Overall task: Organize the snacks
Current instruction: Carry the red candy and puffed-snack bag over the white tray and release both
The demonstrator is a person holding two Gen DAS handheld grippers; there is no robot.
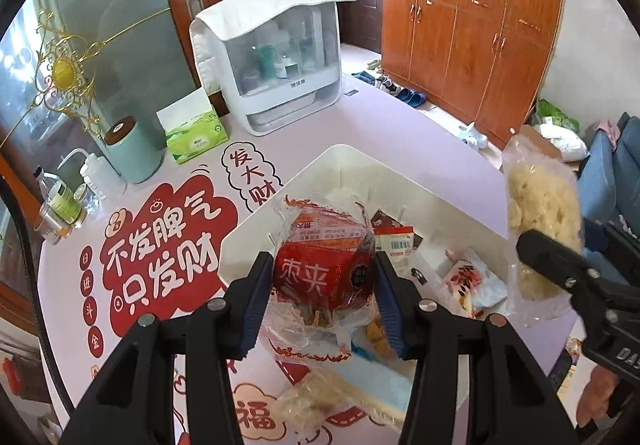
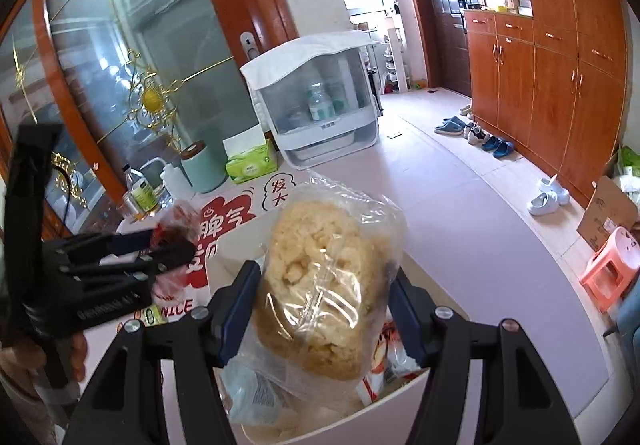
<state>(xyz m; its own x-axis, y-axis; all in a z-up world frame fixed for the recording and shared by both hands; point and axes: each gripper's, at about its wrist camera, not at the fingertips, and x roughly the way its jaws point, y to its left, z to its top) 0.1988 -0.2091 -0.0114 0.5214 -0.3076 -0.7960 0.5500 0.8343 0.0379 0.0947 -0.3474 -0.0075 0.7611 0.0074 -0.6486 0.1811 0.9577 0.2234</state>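
Note:
My left gripper [image 1: 320, 301] is shut on a red snack packet [image 1: 320, 273] in clear wrap and holds it above the near left corner of a white bin [image 1: 256, 221]. The bin holds several snack packets [image 1: 472, 281]. My right gripper [image 2: 320, 309] is shut on a clear bag of pale yellow puffed snack [image 2: 324, 285], raised over the bin's rim [image 2: 380, 413]. In the left wrist view that bag [image 1: 540, 229] hangs at the right, over the bin's right edge. In the right wrist view the left gripper [image 2: 160, 249] shows at the left with its red packet [image 2: 176, 221].
A pink table mat [image 1: 400, 125] with red printed characters [image 1: 160, 245] covers the table. At the back stand a white covered cabinet [image 1: 276, 57], a green tissue box [image 1: 196, 137], a mint canister [image 1: 132, 153] and small bottles [image 1: 64, 209]. Another pale snack bag [image 1: 320, 401] lies by the bin's near side.

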